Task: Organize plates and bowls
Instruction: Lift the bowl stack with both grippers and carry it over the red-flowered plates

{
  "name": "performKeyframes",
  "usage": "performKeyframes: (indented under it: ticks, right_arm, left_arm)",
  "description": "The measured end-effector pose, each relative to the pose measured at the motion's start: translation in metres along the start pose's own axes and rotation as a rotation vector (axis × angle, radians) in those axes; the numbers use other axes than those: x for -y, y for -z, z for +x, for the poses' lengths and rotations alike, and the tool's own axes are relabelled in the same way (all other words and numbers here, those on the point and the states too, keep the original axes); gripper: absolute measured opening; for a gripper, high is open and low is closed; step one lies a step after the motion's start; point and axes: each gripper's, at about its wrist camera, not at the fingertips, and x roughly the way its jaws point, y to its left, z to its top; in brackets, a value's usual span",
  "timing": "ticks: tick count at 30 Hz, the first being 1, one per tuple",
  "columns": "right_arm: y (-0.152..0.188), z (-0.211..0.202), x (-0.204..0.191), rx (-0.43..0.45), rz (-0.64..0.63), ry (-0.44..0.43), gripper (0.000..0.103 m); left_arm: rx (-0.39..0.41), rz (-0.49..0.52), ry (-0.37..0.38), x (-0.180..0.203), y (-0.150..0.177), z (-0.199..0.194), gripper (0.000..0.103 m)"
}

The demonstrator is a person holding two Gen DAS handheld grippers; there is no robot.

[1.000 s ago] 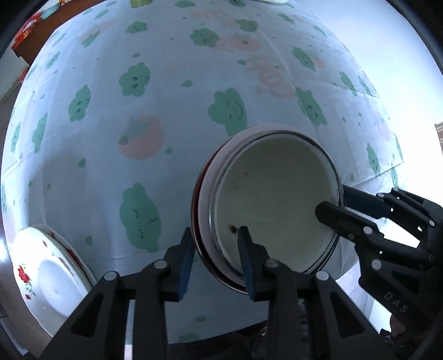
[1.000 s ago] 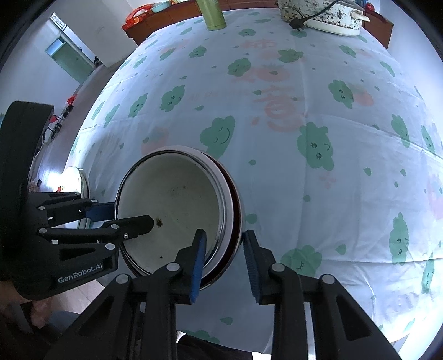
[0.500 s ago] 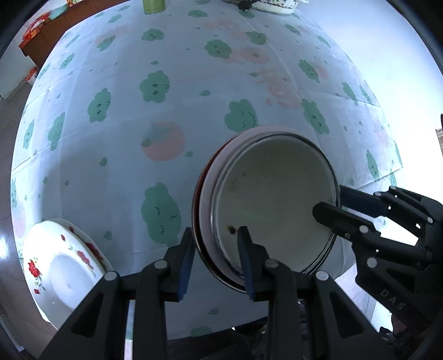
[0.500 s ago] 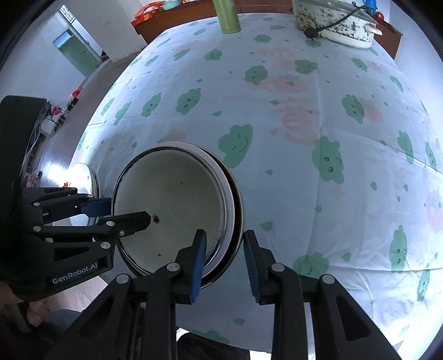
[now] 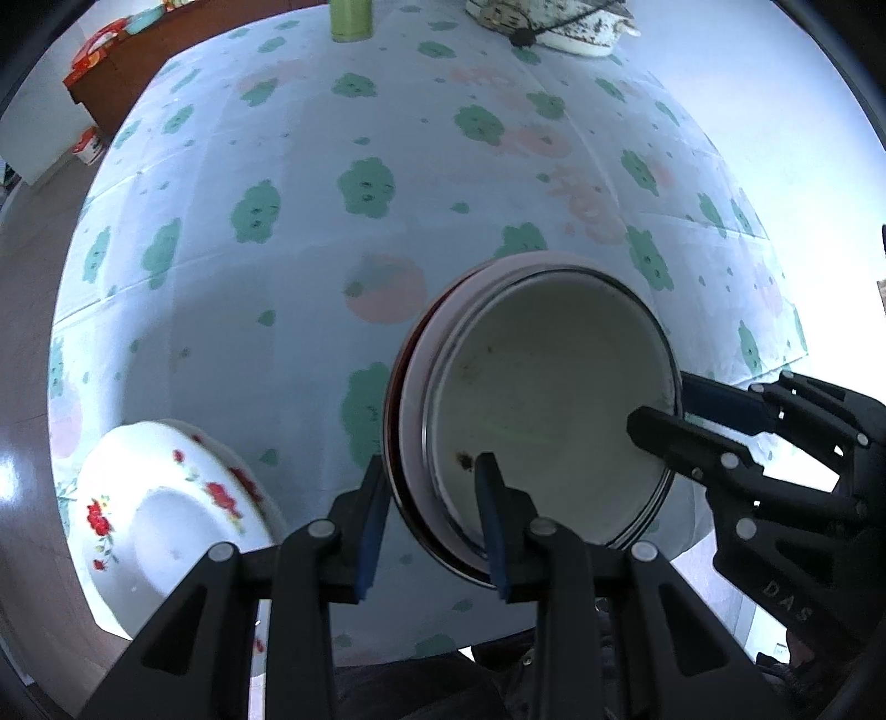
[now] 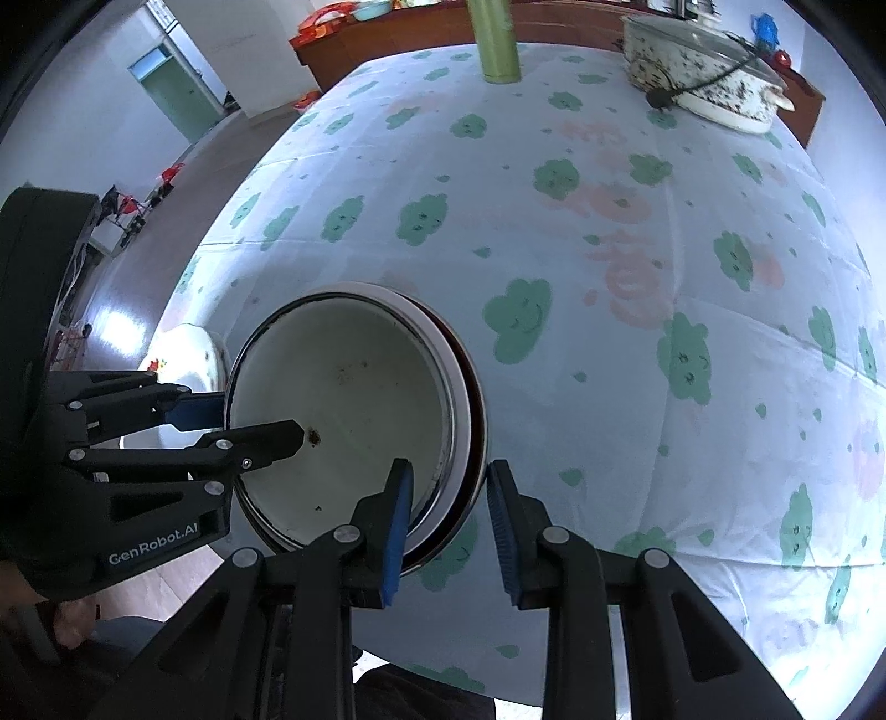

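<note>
A stack of nested bowls (image 5: 554,410), a white enamel bowl sitting inside pale and dark-red-rimmed ones, hangs tilted above the tablecloth. My left gripper (image 5: 432,487) is shut on the stack's left rim, one pad inside and one outside. My right gripper (image 6: 448,487) is shut on the opposite rim of the stack (image 6: 343,399) the same way. Each gripper shows in the other's view: the right gripper (image 5: 675,410) and the left gripper (image 6: 243,421). A white bowl with red flowers (image 5: 166,515) rests at the table's near left edge, also visible as the floral bowl (image 6: 188,354).
A green bottle (image 6: 498,44) and a speckled lidded pot (image 6: 709,83) with a black cord stand at the table's far end. A wooden cabinet (image 5: 127,50) sits beyond it. The cloud-print tablecloth (image 6: 637,277) stretches wide to the right of the stack.
Both grippers have risen with the stack still held between them. More of the table's far end and the floral bowl has come into view.
</note>
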Motion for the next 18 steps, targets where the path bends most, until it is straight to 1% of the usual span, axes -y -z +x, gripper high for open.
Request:
performKeyframes:
  ticks: [11, 18]
  right_arm:
    - [-0.018, 0.003, -0.041, -0.001, -0.083, -0.036, 0.030]
    - [-0.029, 0.004, -0.068, 0.006, -0.135, -0.057, 0.030]
  left_arm:
    - [0.019, -0.081, -0.024, -0.042, 0.011, -0.020, 0.029]
    - [0.045, -0.123, -0.047, -0.068, 0.018, -0.038, 0.029]
